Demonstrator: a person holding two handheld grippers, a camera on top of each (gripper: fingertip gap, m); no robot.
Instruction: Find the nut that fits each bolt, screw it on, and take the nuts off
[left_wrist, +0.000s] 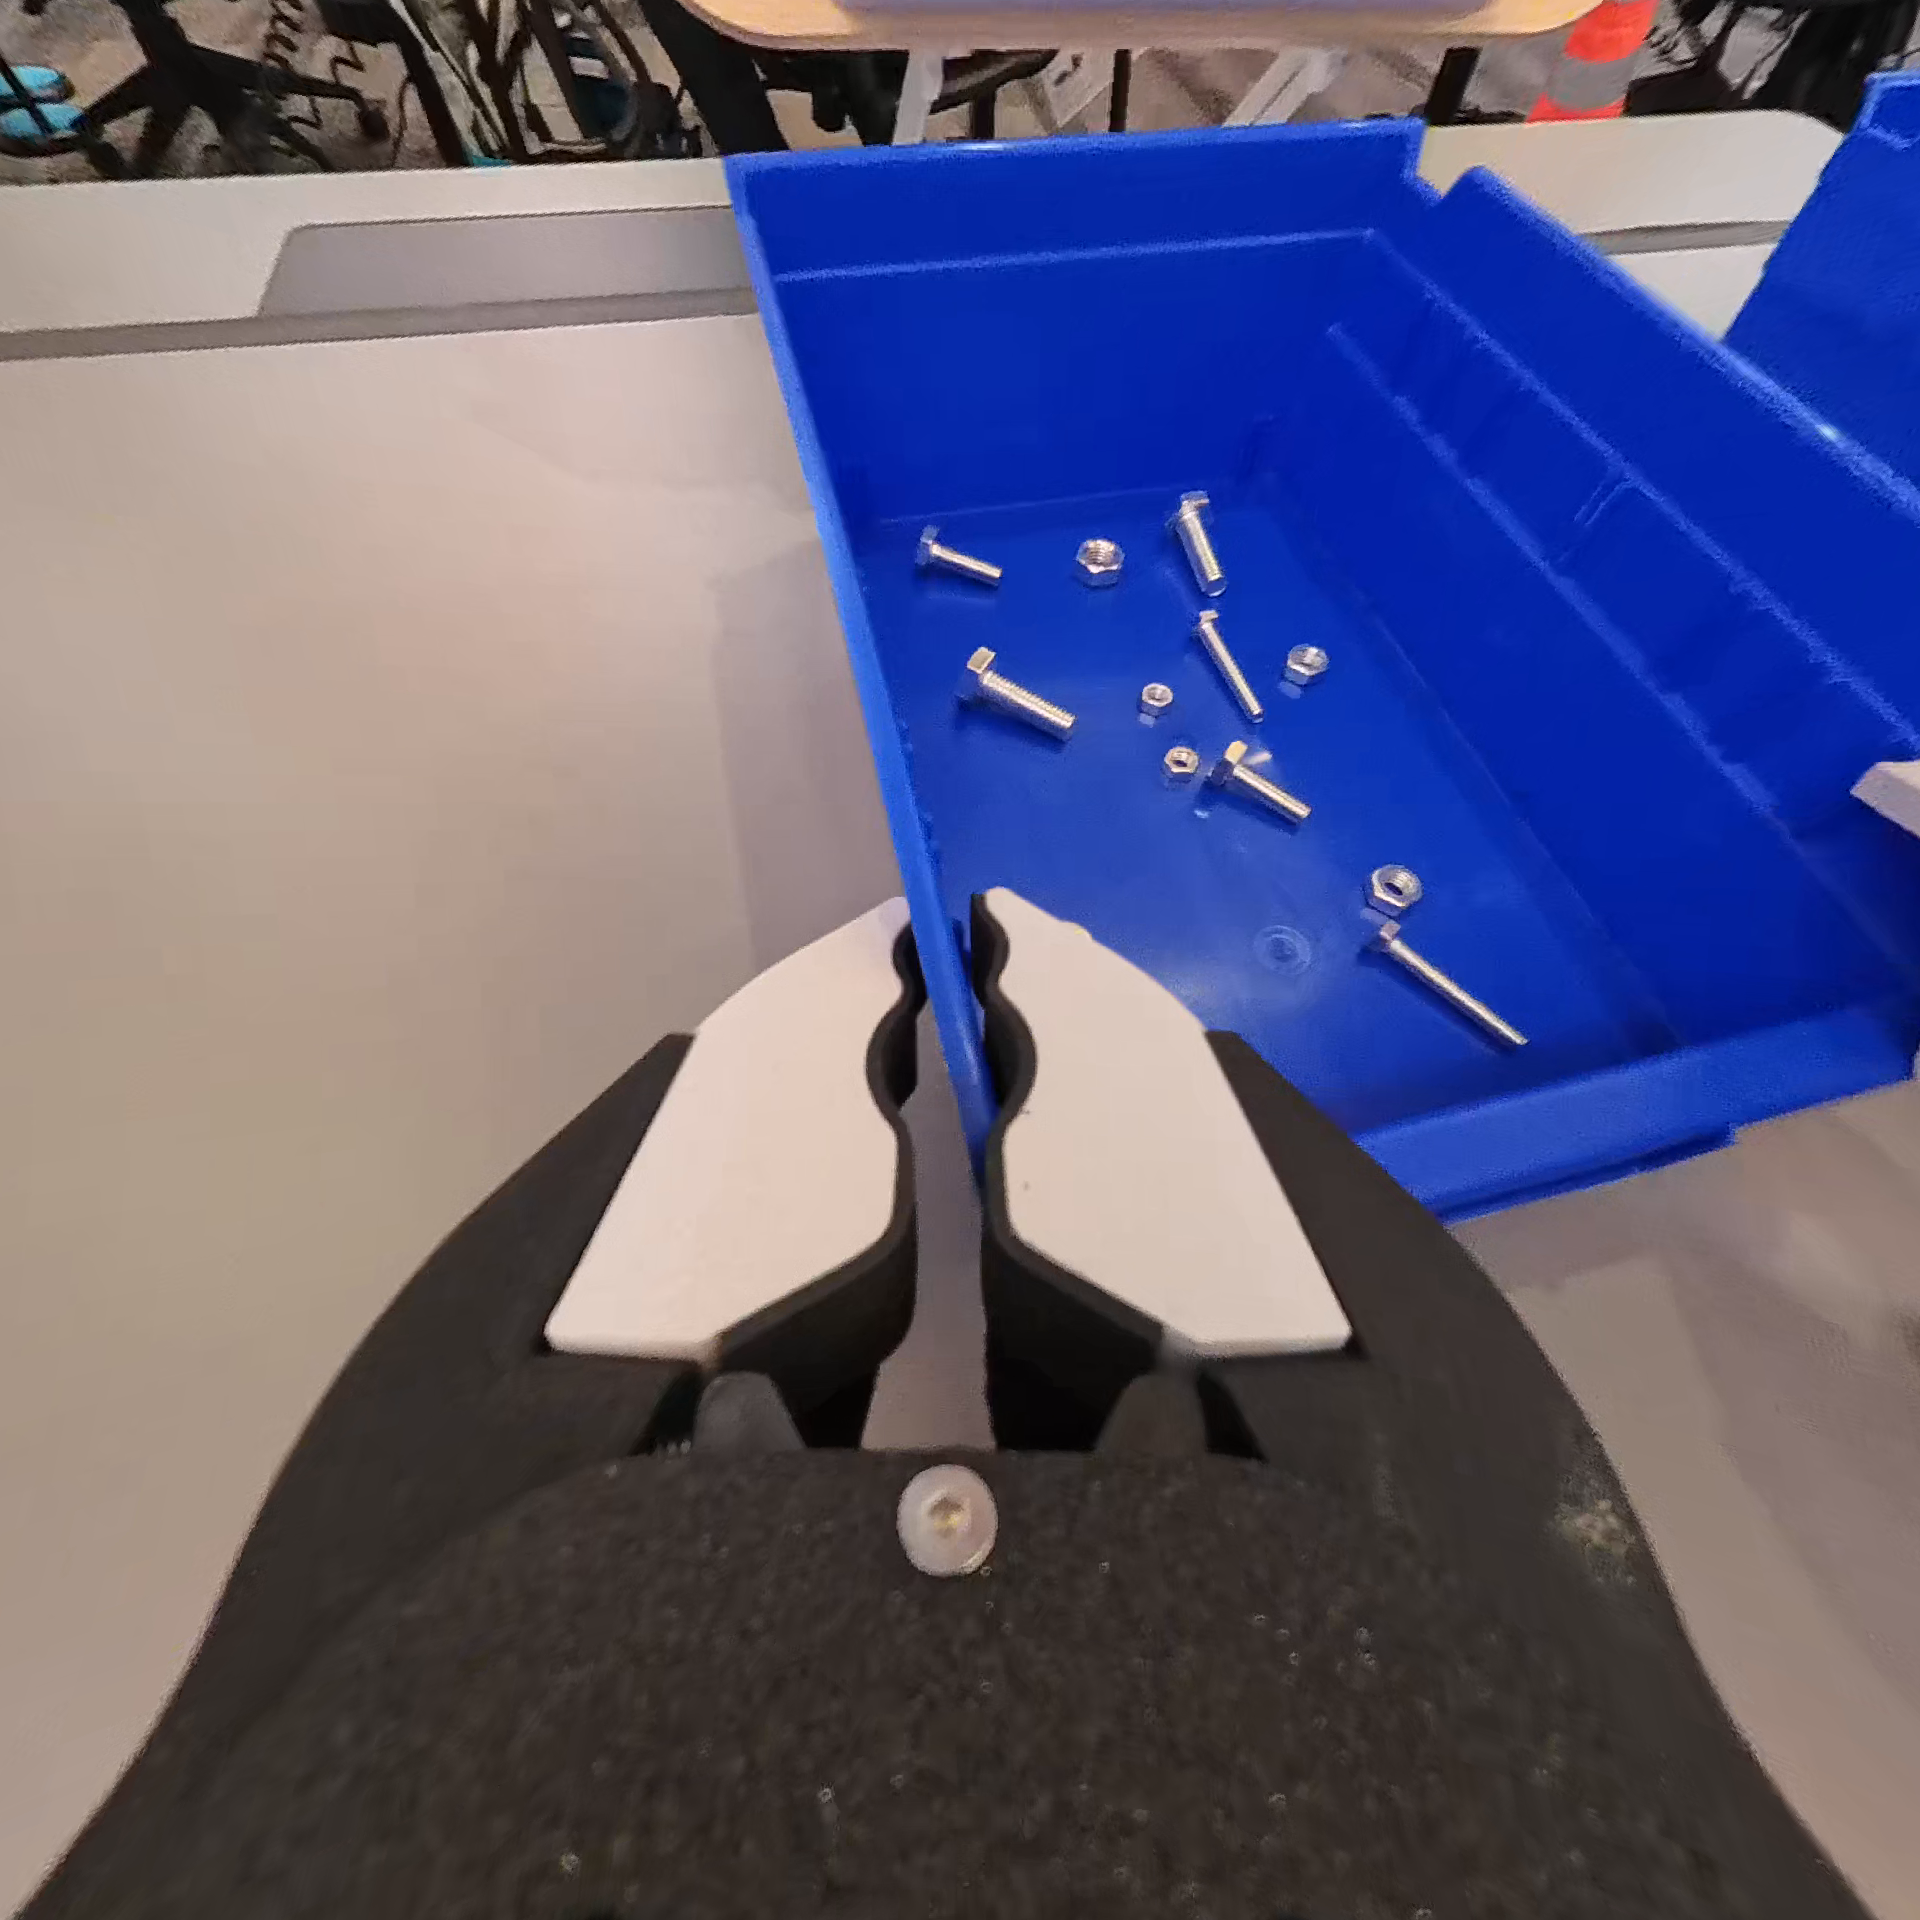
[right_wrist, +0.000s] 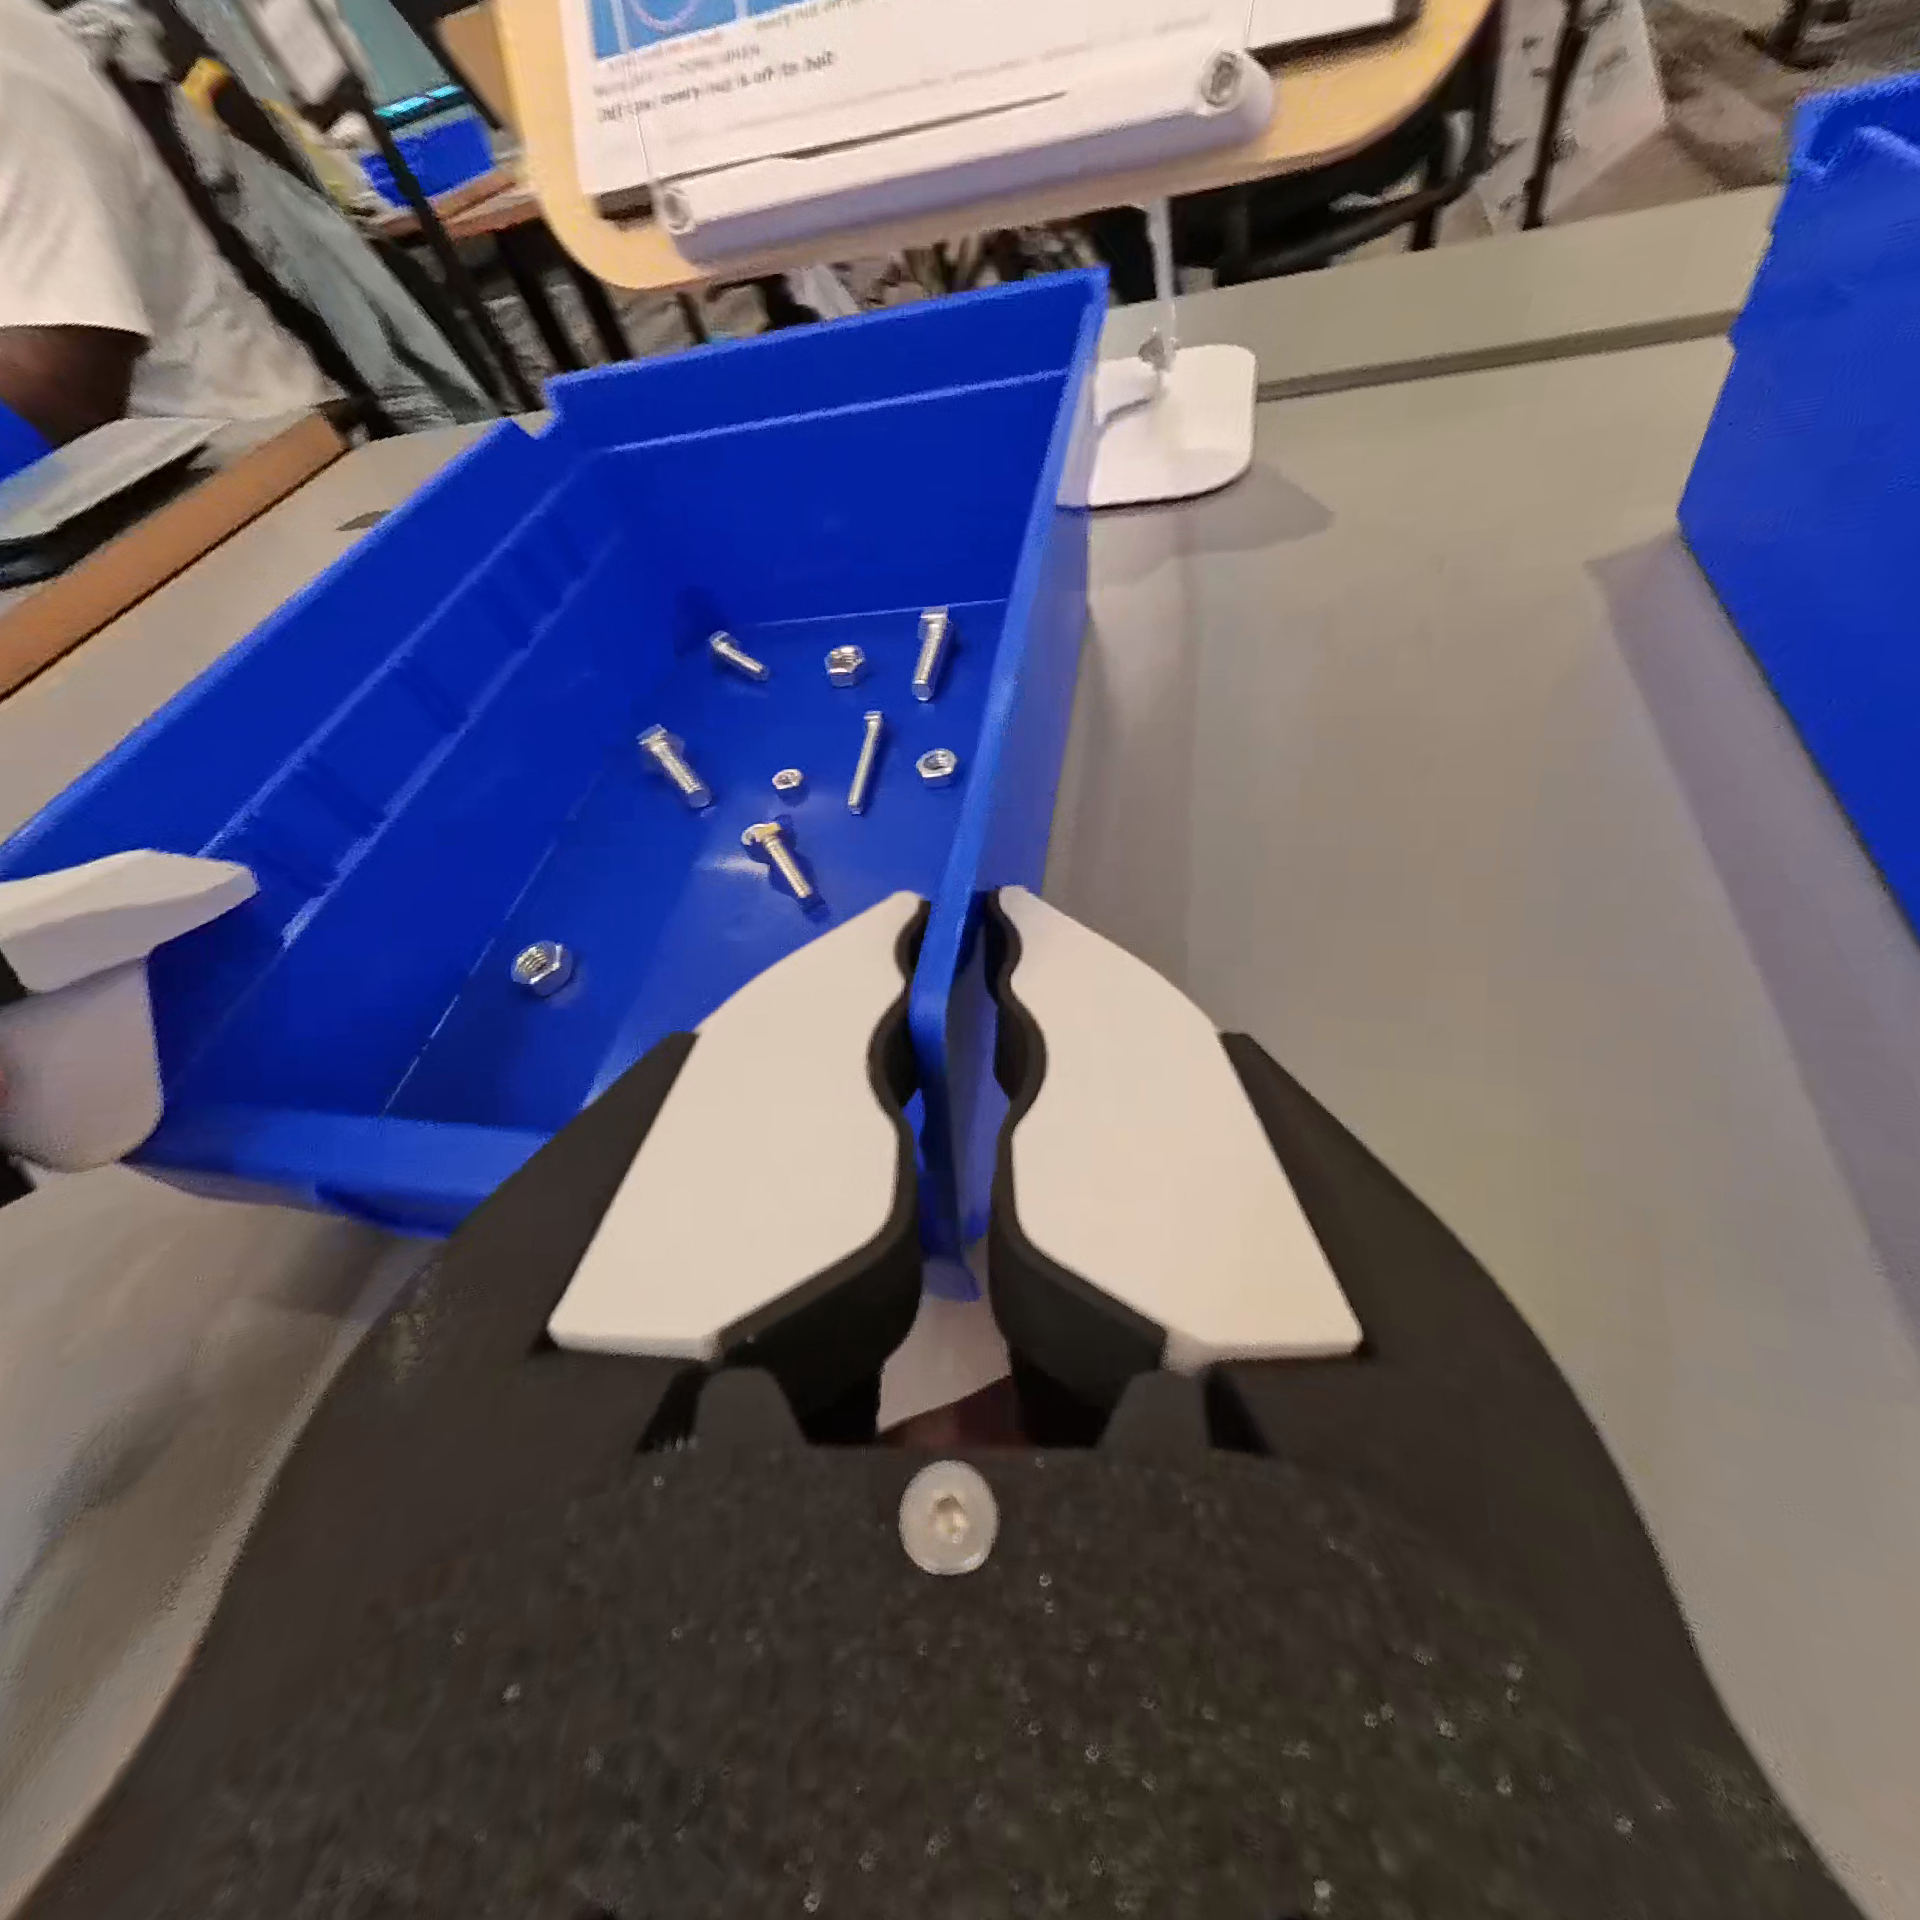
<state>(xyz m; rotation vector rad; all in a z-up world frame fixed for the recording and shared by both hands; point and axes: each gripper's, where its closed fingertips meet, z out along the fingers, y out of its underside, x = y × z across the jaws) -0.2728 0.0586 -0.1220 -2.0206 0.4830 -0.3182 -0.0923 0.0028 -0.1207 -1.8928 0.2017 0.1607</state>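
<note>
Left gripper (left_wrist: 943, 914): you pinch the blue bin (left_wrist: 1351, 343) wall;
Right gripper (right_wrist: 958, 914): pinches the other wall;
Bolts (left_wrist: 1018, 694): ahead, inside the bin, between your grippers

Black grainy tongs (left_wrist: 943, 914) with pale grey wavy-edged fingers (left_wrist: 758, 1143) (one silver screw each).

Loose silver bolts (left_wrist: 1018, 694) and nuts (left_wrist: 1099, 562) lie scattered on the bin floor (left_wrist: 1195, 894).
</note>
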